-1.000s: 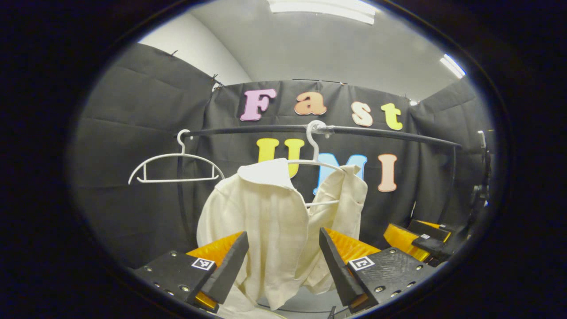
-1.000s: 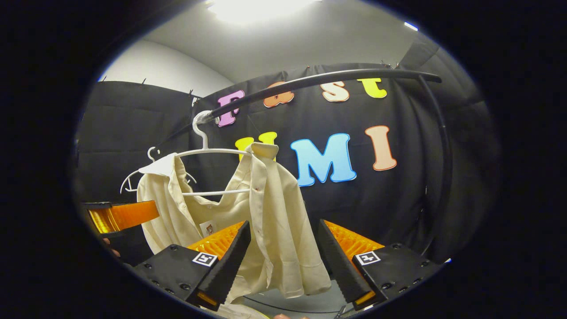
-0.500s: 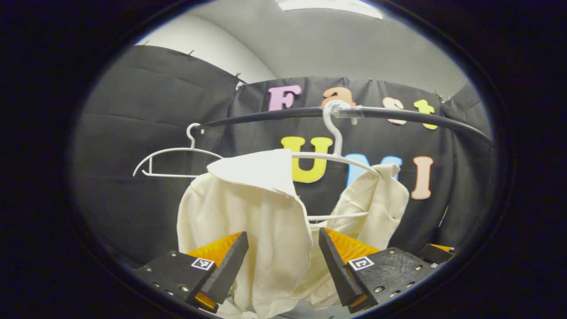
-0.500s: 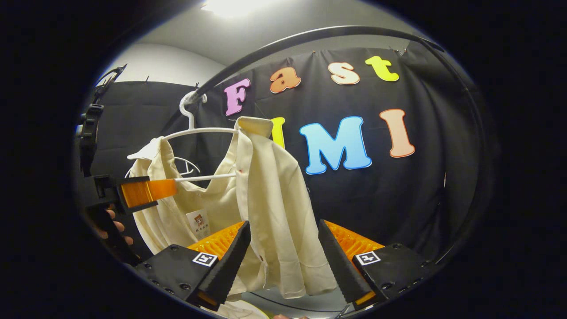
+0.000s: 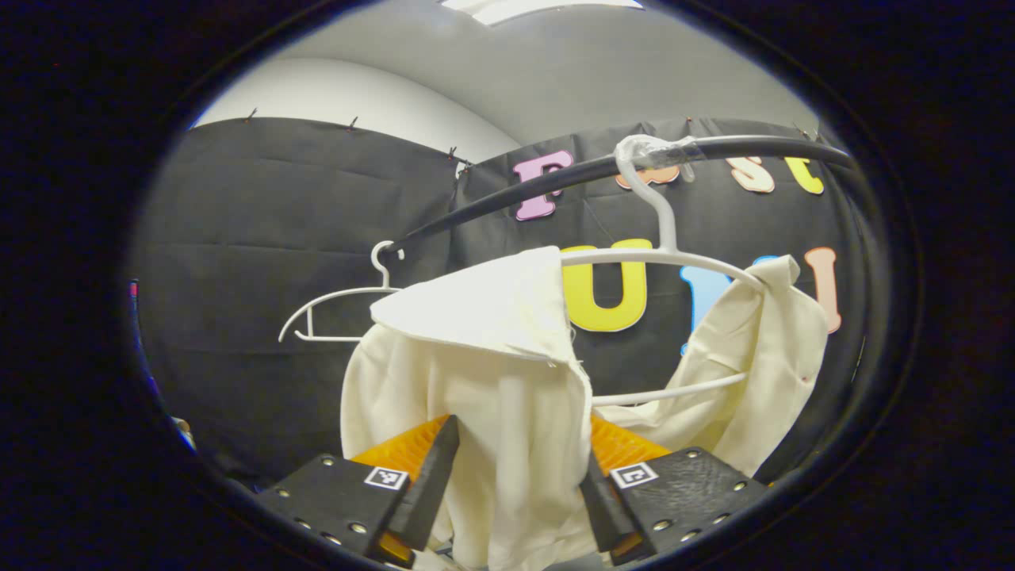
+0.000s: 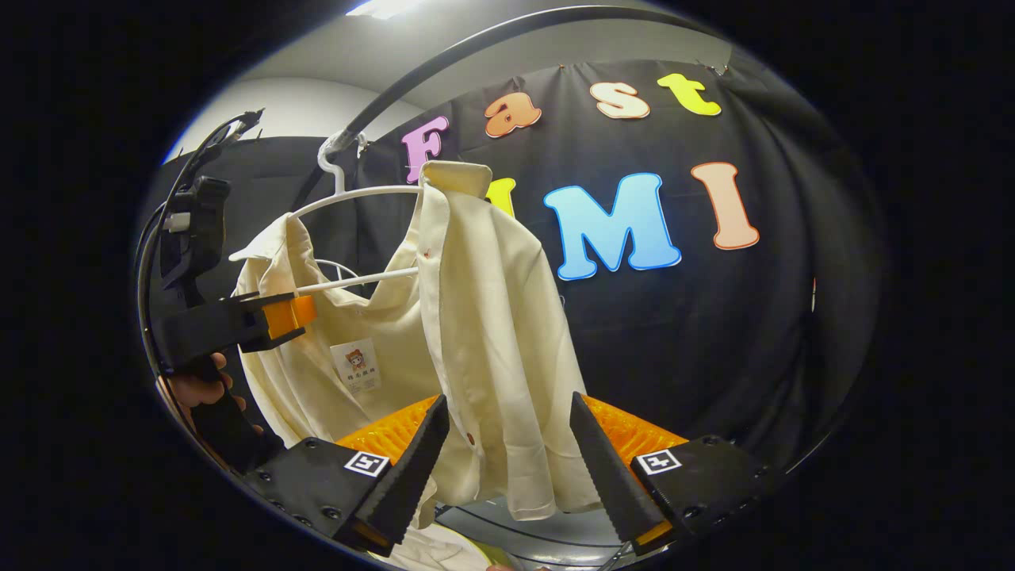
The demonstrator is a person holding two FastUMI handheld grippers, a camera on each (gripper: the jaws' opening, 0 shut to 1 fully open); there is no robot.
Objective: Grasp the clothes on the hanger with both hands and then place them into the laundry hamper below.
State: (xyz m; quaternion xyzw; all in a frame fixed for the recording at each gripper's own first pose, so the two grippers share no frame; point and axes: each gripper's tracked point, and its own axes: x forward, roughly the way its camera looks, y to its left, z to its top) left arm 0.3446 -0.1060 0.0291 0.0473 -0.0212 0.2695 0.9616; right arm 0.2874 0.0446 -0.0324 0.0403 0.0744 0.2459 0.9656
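A cream shirt [image 5: 476, 373] hangs open on a white hanger [image 5: 658, 258] hooked on a black rail [image 5: 555, 176]. My left gripper [image 5: 519, 444] is open but narrowed, and the shirt's collar-side front panel hangs down between its fingers, draping over the right finger. In the right gripper view the same shirt [image 6: 484, 317] hangs on the hanger [image 6: 357, 194], and its other front panel drops between the fingers of my open right gripper [image 6: 507, 404]. The left gripper [image 6: 289, 313] and the hand [image 6: 190, 388] holding it are at the shirt's far shoulder.
An empty white hanger [image 5: 333, 305] hangs farther left on the rail. The rail [image 6: 444, 71] curves overhead and down on the right. Black cloth walls close in behind. A strip of grey floor [image 6: 547, 527] lies below the shirt's hem.
Both grippers have moved forward and upward, closer to the shirt. The left gripper's fingers have narrowed around the front panel. The right gripper's opening is unchanged.
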